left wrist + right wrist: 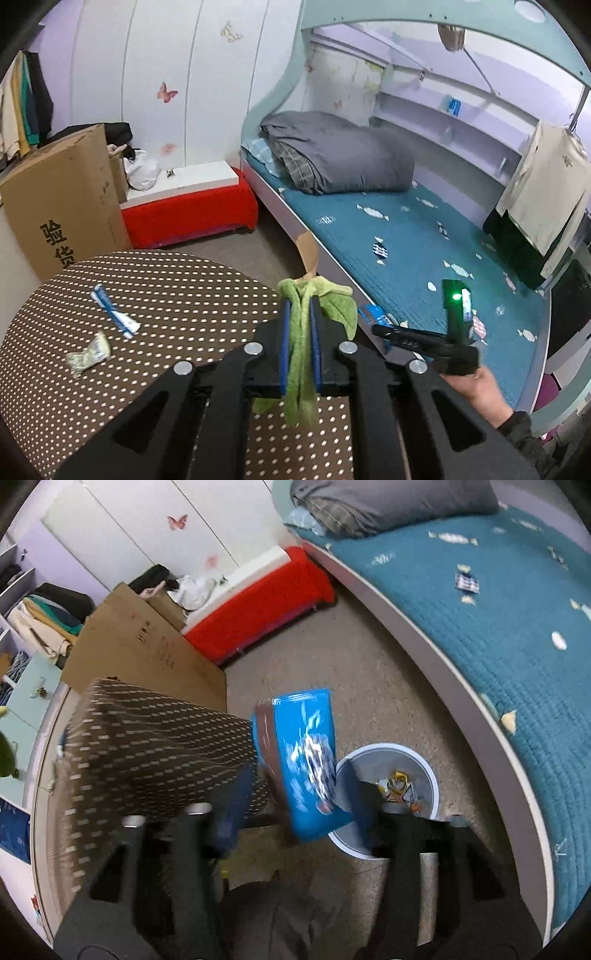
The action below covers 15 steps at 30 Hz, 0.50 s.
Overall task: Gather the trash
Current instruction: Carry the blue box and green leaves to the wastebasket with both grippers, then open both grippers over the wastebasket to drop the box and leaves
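My left gripper [300, 306] is shut on a green cloth [299, 369], which hangs over the brown dotted round table [166, 288]. On that table lie a blue-and-white wrapper [114, 314] and a crumpled greenish wrapper [88, 356]. My right gripper [295, 775] stands open beside the table edge, above a pale blue bin [432, 775] on the floor. A blue snack packet [306, 760] tilts loose between its wide fingers, blurred. Several wrappers [399, 786] lie in the bin. In the left wrist view the right gripper [384, 325], held by a hand [476, 384], is low at the right.
A tall cardboard box [62, 206] and a red bench [192, 210] stand beyond the table. The bed [406, 240] with a teal cover, a grey duvet [340, 155] and scattered scraps runs along the right. A shirt [546, 199] hangs by it. Carpet lies between the table and the bed.
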Available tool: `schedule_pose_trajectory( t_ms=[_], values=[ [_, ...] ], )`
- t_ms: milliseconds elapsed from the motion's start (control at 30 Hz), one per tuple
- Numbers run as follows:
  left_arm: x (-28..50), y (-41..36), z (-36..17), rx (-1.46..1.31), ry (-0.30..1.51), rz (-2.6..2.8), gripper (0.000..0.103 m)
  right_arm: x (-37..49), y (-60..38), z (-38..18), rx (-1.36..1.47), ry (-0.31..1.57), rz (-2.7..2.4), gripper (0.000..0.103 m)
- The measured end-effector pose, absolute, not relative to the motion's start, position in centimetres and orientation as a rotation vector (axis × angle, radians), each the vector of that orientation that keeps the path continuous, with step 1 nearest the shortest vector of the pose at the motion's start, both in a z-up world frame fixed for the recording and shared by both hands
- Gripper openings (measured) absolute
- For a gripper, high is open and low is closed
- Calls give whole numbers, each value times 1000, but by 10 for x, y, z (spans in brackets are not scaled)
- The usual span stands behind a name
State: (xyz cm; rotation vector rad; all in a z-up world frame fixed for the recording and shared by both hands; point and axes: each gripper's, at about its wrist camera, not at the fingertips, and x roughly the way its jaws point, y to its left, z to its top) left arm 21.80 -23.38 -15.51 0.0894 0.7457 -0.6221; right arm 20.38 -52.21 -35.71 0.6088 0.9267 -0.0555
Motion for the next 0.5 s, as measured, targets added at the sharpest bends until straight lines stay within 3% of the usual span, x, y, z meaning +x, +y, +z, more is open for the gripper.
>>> schedule_pose_trajectory(
  t_ms=[67,167,500],
  values=[
    [223,-247,-160,101,759,-630,9,209,-532,-377,639,944,-90,79],
    [229,-270,-170,126,786,-649,9,203,-549,-394,729,960,-143,80],
    [236,-365,-207,240,870,-758,10,153,-583,-360,748,855,-178,86]
  ],
)
